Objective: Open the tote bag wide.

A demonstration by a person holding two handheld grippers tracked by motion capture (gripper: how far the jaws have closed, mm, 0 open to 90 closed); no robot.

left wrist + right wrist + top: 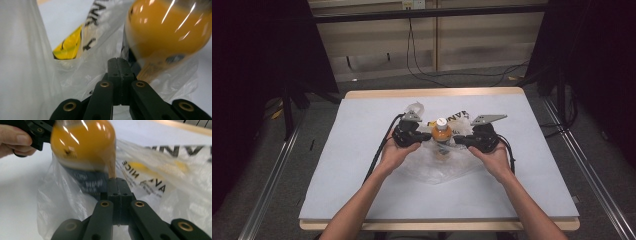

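High view, table (pixel 362 150): pale sheet over a wooden top; the work sits just past its centre.
High view, bottle (pixel 441 131): orange, white cap up, long axis upright; it stands in a clear plastic bag (pixel 437 167) whose loose film spreads toward 6 o'clock.
High view, left gripper (pixel 424 137): at 9 o'clock of the bottle, tips pointing toward 3 o'clock, at the bag film beside it.
High view, right gripper (pixel 458 140): at 3 o'clock of the bottle, tips pointing toward 9 o'clock; both lie about equally near, one on each flank.
Left gripper view, jaws: pressed together, no gap between the pads; bag film lies around the tips, so they appear to pinch it, though the pinched edge itself is hard to make out.
Left gripper view, bottle (pixel 167 30): toward 1 o'clock of the tips, just beyond them, seen through film; printed bag lettering at 11 o'clock.
Right gripper view, jaws: also closed flat together, seemingly on bag film.
Right gripper view, bottle (pixel 83 147): toward 11 o'clock of the tips, close; the other gripper and a hand (pixel 15 141) lie at 10 o'clock.
Judgement, key relation: the upright bottle stands between two opposed grips on the bag; any lift or spread of the film likely acts along that 9-to-3 line.
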